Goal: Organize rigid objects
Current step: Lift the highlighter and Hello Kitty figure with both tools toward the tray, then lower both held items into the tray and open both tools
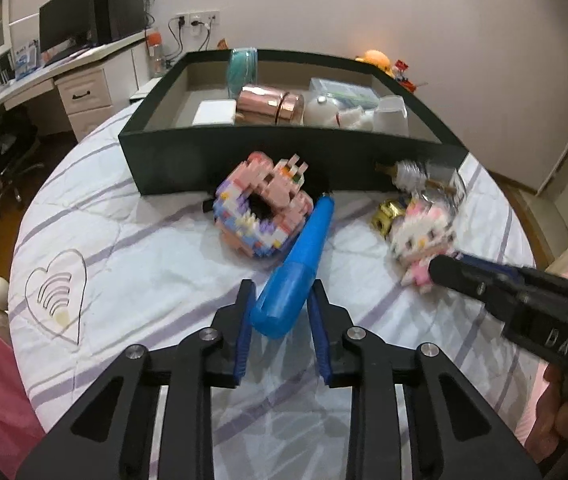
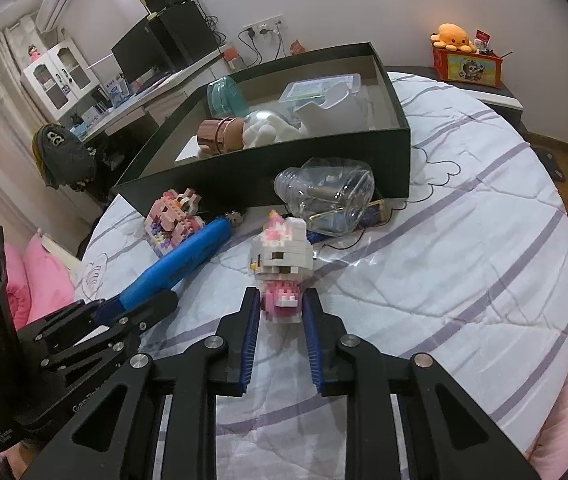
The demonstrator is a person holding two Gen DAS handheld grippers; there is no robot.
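Note:
A blue pen-shaped tool (image 1: 303, 248) lies on the striped quilt, and my left gripper (image 1: 282, 288) is shut on its thick near end. In the right wrist view the same tool (image 2: 188, 260) runs left into the left gripper (image 2: 136, 312). My right gripper (image 2: 282, 296) is shut on the pink base of a white-and-pink block cat figure (image 2: 284, 256). From the left wrist view that figure (image 1: 423, 240) is blurred at the tip of the right gripper (image 1: 439, 268). A pink block ring (image 1: 268, 204) rests against the black box (image 1: 284, 152).
The black box (image 2: 284, 168) holds a copper canister (image 1: 272, 104), a teal roll (image 1: 242, 68), a clear case and white items. A clear glass bottle (image 2: 327, 196) and a gold piece (image 1: 385, 212) lie by its front wall. A desk with a monitor (image 1: 66, 24) stands left.

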